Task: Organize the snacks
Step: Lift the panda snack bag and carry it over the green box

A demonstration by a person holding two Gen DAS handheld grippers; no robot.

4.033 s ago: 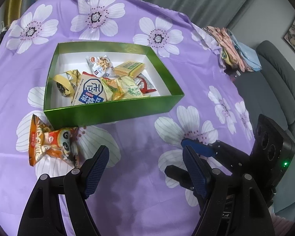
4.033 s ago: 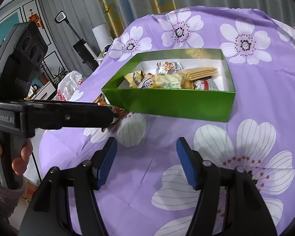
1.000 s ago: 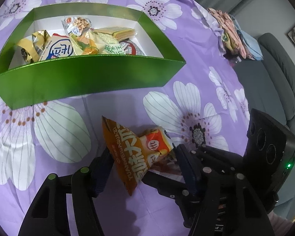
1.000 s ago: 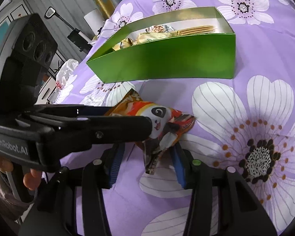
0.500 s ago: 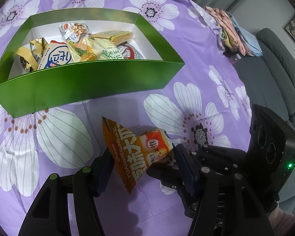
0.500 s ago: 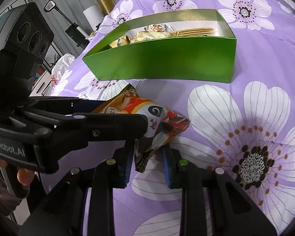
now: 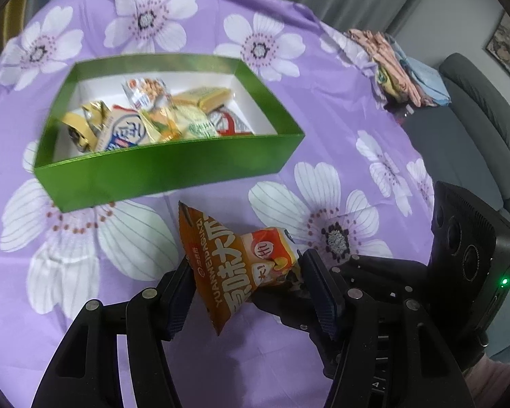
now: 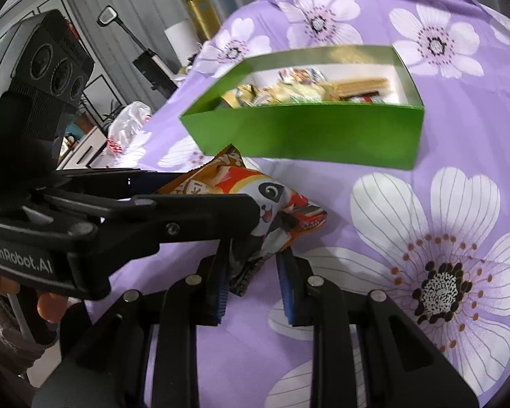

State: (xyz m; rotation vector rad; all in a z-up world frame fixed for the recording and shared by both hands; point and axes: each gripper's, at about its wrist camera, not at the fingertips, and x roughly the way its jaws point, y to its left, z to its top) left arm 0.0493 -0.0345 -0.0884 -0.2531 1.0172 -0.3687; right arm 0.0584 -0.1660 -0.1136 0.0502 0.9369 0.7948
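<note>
Here | crinkly orange snack bag point(image 7: 236, 265) | left tongs point(image 7: 248, 285) and right tongs point(image 8: 253, 280) both clamp it | glossy green box point(image 7: 166, 166) beyond

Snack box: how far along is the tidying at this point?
Done: several packets lie in the green box. In hand: the orange snack bag, gripped by both the left gripper and right gripper, short of the box. Left: dropping it in.

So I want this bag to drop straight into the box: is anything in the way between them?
Nothing visible. The orange snack bag, gripped by both the left gripper and right gripper, faces bare purple cloth up to the green box. Only the box's near wall must be cleared.
</note>
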